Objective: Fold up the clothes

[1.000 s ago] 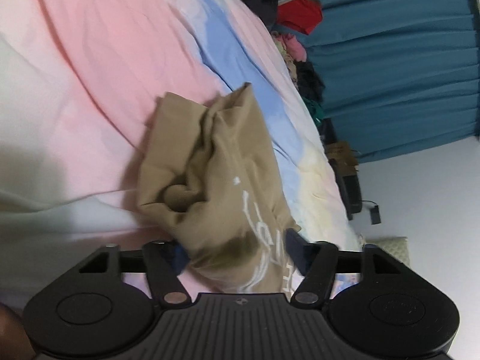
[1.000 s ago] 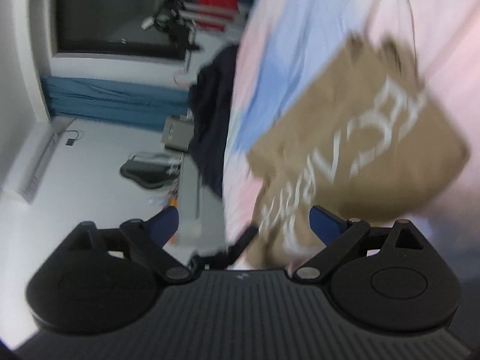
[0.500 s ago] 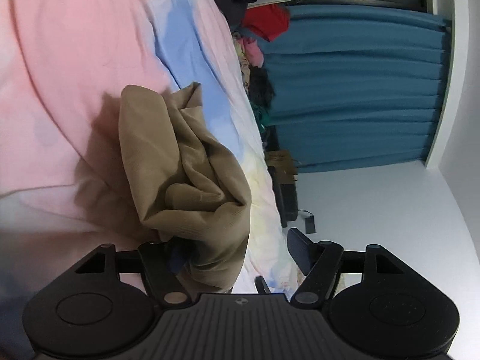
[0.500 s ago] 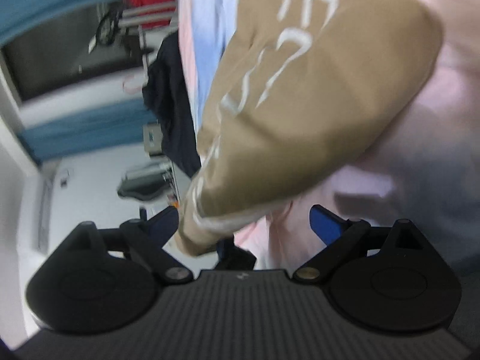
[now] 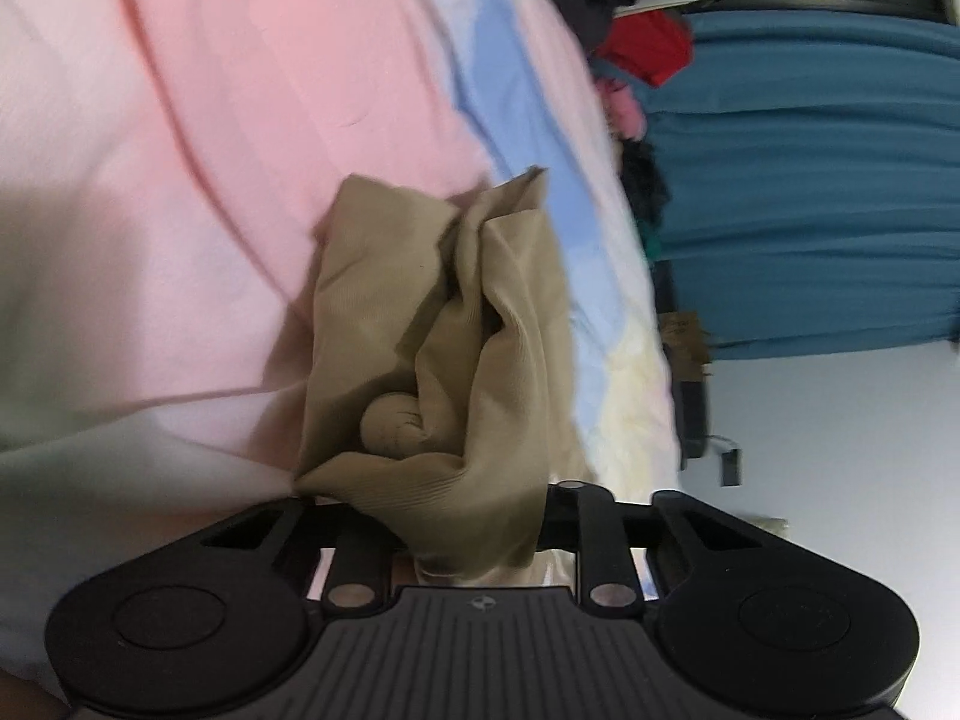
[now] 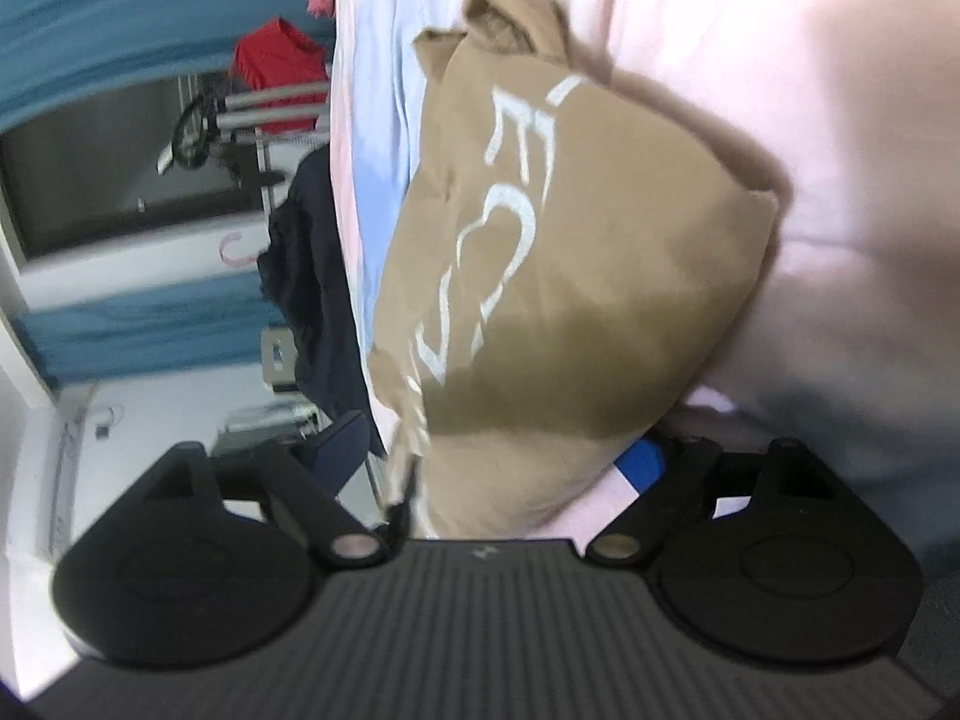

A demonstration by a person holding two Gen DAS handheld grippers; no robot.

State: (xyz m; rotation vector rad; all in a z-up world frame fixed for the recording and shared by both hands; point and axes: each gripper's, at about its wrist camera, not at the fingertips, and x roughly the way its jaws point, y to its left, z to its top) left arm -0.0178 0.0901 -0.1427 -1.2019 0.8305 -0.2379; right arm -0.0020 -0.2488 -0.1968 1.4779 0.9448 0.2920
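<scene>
Your left gripper (image 5: 468,534) has its jaws drawn in on the shirt (image 5: 444,348), bunched cloth pinched between them. From there the shirt runs toward 12 o'clock, lying crumpled on the sheet (image 5: 198,120). Your right gripper (image 6: 498,450) stands wide open, blue pads apart, with the shirt (image 6: 576,252) passing between them but not clamped. In that view its long axis, lettering included, runs from 6 toward 12. The left is the one holding; the right is just as near.
</scene>
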